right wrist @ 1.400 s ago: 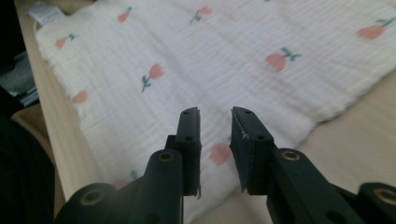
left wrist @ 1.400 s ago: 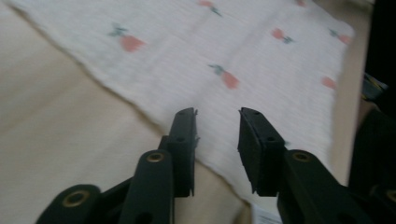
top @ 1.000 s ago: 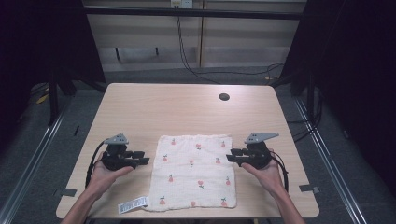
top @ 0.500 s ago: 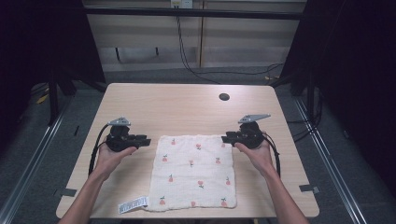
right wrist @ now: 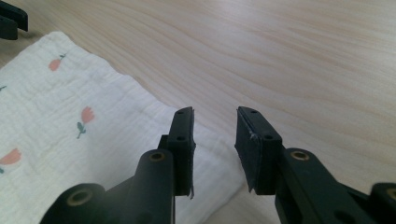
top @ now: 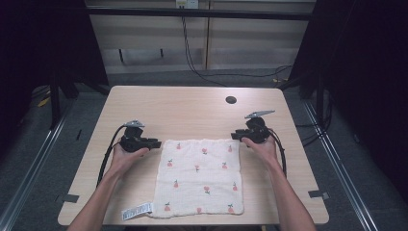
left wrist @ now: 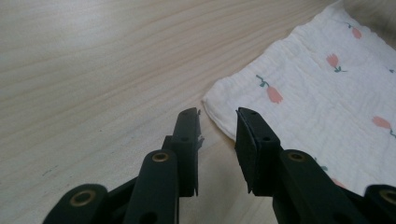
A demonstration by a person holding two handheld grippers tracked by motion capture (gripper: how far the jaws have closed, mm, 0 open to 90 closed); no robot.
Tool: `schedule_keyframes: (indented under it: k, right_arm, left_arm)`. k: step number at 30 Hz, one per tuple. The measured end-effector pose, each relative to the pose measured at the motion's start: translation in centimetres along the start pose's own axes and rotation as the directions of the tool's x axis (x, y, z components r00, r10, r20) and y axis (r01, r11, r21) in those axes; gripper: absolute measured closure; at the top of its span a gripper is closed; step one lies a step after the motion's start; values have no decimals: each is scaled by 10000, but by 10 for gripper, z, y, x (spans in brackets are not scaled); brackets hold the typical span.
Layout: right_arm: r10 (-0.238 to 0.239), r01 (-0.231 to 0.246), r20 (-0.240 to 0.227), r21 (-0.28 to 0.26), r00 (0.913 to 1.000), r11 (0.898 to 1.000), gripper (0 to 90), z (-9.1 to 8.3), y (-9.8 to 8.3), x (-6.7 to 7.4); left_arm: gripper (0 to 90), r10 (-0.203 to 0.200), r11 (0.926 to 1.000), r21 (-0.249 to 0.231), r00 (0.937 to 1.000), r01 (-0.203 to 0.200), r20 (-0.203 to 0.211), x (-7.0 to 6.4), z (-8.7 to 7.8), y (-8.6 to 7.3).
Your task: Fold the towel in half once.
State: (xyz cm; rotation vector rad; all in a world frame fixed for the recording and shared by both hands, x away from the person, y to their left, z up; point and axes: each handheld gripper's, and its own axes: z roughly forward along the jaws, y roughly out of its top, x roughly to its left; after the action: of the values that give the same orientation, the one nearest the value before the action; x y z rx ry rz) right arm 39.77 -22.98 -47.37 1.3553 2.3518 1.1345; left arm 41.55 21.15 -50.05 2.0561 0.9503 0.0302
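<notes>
A: Pale wooden worktop (top: pixel 192 110) carries what?

B: White crinkled cotton cloth with pink tulip print (top: pixel 199 175), flat at the near middle.

A: Left gripper (top: pixel 153 143)?

B: Beside the cloth's far-left corner; jaws partly apart (just been closing), corner ahead of the gap, unpinched.

A: Right gripper (top: pixel 235 136)?

B: Over the far-right corner, jaws partly apart, holding nothing.

Even overhead light on table (top: pixel 192 110), dark surrounds; gripper views sharp far off, near fingers (left wrist: pixel 189 135) soft
</notes>
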Motion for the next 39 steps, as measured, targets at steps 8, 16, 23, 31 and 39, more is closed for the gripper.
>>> schedule_keyframes:
  k: [8,16,23,31,39]
  right_arm:
    - [288,-287,-20,351,9996,9990,681,10,-8,-9]
    - [319,-330,254,436,9992,9985,695,19,-12,-9]
    - [242,-262,527,369,9983,9990,643,20,-16,-11]
    - [128,-142,288,496,9995,9987,766,21,-17,-10]
    - [54,-44,-162,570,9999,9984,887,21,-18,-6]
  left_arm:
    - [690,-174,9998,26,9998,174,101,4,7,-3]
    - [686,-231,9997,-21,9997,231,124,5,8,-2]
    - [671,-153,9999,21,9999,153,-3,4,11,1]
    - [628,339,9985,434,9992,-330,-211,-7,17,9]
    - [705,691,9958,623,9968,-666,-397,-12,31,19]
